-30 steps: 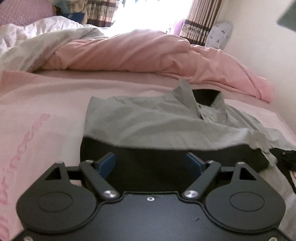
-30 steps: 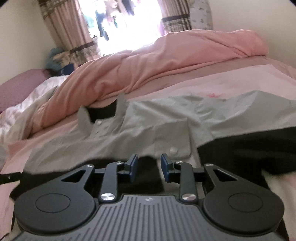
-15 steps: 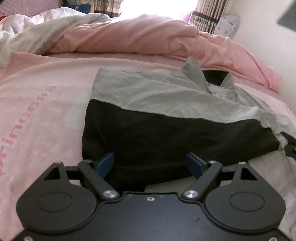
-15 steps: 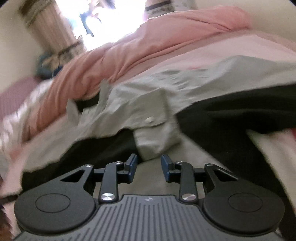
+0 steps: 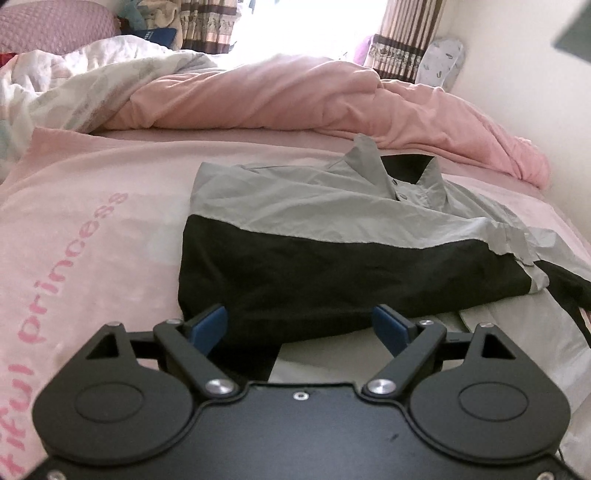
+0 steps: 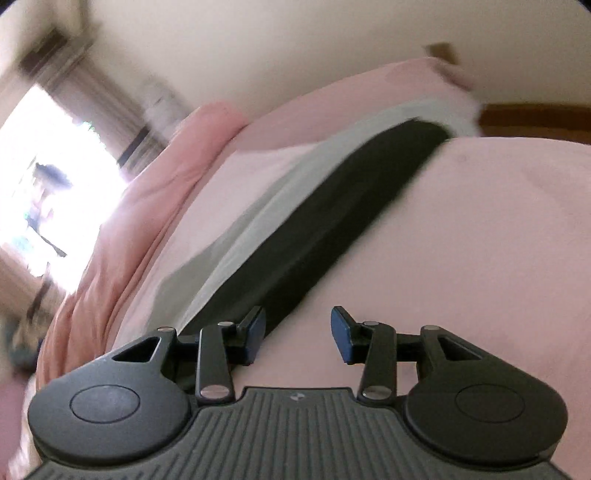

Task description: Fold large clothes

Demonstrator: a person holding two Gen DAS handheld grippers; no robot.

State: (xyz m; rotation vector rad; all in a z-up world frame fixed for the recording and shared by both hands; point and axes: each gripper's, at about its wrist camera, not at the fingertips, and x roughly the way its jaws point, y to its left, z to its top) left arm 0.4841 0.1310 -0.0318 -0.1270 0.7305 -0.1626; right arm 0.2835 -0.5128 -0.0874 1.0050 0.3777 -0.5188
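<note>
A grey and black collared shirt [image 5: 332, 236] lies partly folded on the pink bed sheet [image 5: 92, 221], collar toward the far side. My left gripper [image 5: 299, 325] is open and empty, its blue pads over the shirt's near black hem. In the blurred right wrist view a long sleeve of the shirt [image 6: 325, 221], grey and black, stretches away across the sheet. My right gripper [image 6: 297, 330] is open and empty, just right of the sleeve's near end.
A rumpled pink duvet [image 5: 295, 99] and a white quilt [image 5: 74, 81] lie across the far side of the bed. A wall [image 5: 535, 92] runs along the right. Curtains and a bright window [image 5: 303, 26] are behind. The sheet bears pink lettering [image 5: 66, 273].
My left gripper has drawn back and risen, showing more of the shirt. My right gripper has opened and swung sharply right, from the shirt's front to the sleeve.
</note>
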